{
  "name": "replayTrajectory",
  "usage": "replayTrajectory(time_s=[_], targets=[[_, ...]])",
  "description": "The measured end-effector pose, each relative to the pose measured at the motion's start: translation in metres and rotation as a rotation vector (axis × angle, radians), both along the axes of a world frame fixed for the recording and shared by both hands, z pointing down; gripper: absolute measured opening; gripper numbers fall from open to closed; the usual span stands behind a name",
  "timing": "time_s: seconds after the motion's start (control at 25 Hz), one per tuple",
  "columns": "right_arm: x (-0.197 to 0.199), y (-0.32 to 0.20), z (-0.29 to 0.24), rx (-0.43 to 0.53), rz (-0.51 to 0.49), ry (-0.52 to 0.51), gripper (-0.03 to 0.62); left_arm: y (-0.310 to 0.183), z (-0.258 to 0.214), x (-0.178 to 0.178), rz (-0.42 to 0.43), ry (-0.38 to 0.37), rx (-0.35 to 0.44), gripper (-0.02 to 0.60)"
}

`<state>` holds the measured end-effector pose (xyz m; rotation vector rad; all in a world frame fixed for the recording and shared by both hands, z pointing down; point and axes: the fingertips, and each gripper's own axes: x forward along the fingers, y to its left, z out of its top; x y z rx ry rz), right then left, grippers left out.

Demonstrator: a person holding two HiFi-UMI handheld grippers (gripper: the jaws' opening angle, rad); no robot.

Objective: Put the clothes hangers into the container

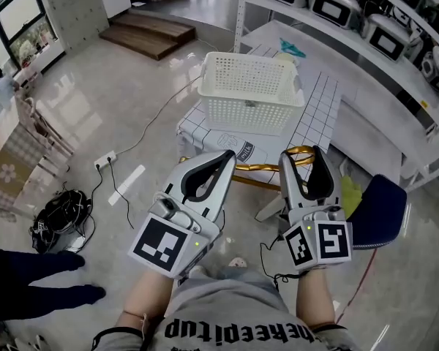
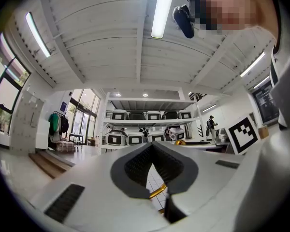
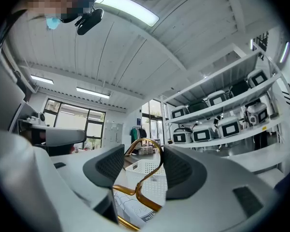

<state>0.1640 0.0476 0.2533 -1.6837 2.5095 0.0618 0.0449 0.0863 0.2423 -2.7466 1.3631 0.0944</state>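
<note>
A gold clothes hanger (image 1: 257,178) lies across the near edge of a small table (image 1: 318,115) with a white grid cloth. Behind it on the table stands a white slotted basket (image 1: 252,93). My right gripper (image 1: 301,154) is open, with the hanger's hook (image 3: 150,146) standing between its jaws without touching the pads; the basket (image 3: 145,170) shows beyond. My left gripper (image 1: 229,156) hovers over the hanger's left part with its tips together. In the left gripper view, a bit of the hanger (image 2: 158,192) shows through the gap under the gripper's (image 2: 152,145) tips.
Shelves with rows of appliances (image 1: 351,6) run along the right. A dark blue seat (image 1: 380,210) stands close on the right. On the floor to the left lie cables, a power strip (image 1: 104,159) and a black bag (image 1: 58,218). A person's dark limbs (image 1: 36,276) reach in at lower left.
</note>
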Motion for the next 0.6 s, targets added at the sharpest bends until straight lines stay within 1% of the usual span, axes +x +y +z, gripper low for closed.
replayTrajectory(time_s=[0.12, 0.24, 0.28, 0.4, 0.44, 0.52, 0.6], targets=[[0.017, -0.015, 0.003, -0.008, -0.002, -0.005, 0.262, -0.011, 0.000, 0.014, -0.017, 0.001, 0.015, 0.020], [0.033, -0.027, 0.004, -0.010, -0.009, -0.008, 0.262, -0.021, -0.009, 0.028, -0.035, 0.020, 0.081, 0.020], [0.038, -0.030, 0.004, -0.009, -0.012, -0.009, 0.262, -0.024, -0.010, 0.031, -0.042, 0.023, 0.085, 0.020], [0.049, -0.040, 0.005, -0.006, -0.015, -0.013, 0.262, -0.030, -0.002, 0.040, -0.060, 0.011, 0.038, 0.020], [0.052, -0.043, 0.005, -0.006, -0.015, -0.014, 0.262, -0.032, -0.002, 0.041, -0.064, 0.009, 0.037, 0.020], [0.056, -0.051, 0.007, -0.007, -0.013, -0.017, 0.262, -0.038, -0.005, 0.043, -0.073, 0.011, 0.067, 0.020], [0.059, -0.057, 0.008, -0.010, -0.012, -0.022, 0.262, -0.045, -0.005, 0.044, -0.079, 0.008, 0.069, 0.020]])
